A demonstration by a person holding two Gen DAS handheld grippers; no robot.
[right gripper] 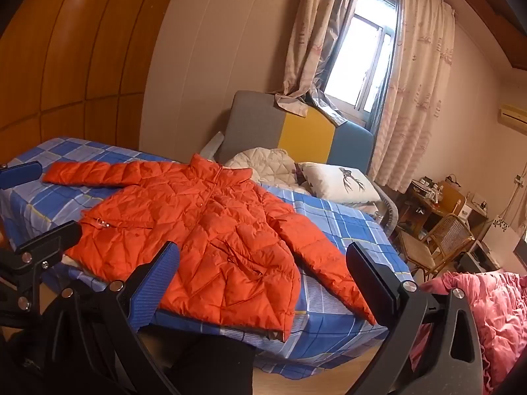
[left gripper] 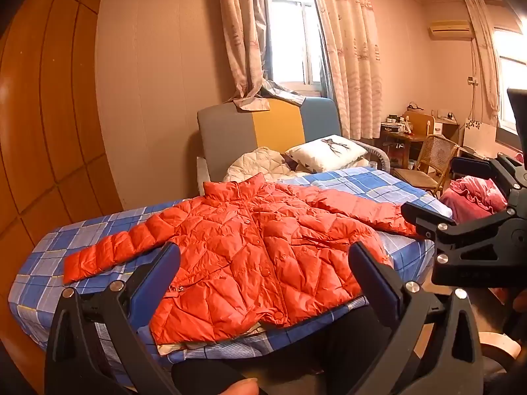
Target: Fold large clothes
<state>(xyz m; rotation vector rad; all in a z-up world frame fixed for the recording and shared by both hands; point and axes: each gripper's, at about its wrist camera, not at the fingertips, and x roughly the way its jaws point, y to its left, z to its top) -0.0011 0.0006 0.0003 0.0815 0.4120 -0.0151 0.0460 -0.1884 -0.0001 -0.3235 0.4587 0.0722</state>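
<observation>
Orange puffer jacket (left gripper: 250,250) flat on bed, unfolded; L gripper (left gripper: 263,266) & R gripper (right gripper: 260,266) wide open, empty; next: grab sleeve.

I am standing at the foot of the bed (left gripper: 388,184), with the jacket (left gripper: 257,253) lying flat on it, front up, collar toward the headboard (left gripper: 263,125). Its sleeves are spreading out to either side. A pillow (left gripper: 326,153) and a quilt (left gripper: 257,164) are lying behind the collar. My left gripper (left gripper: 263,263) and right gripper (right gripper: 260,263) are hovering apart from the hem, side by side. A chair (left gripper: 431,164) is sitting right of the bed.
</observation>
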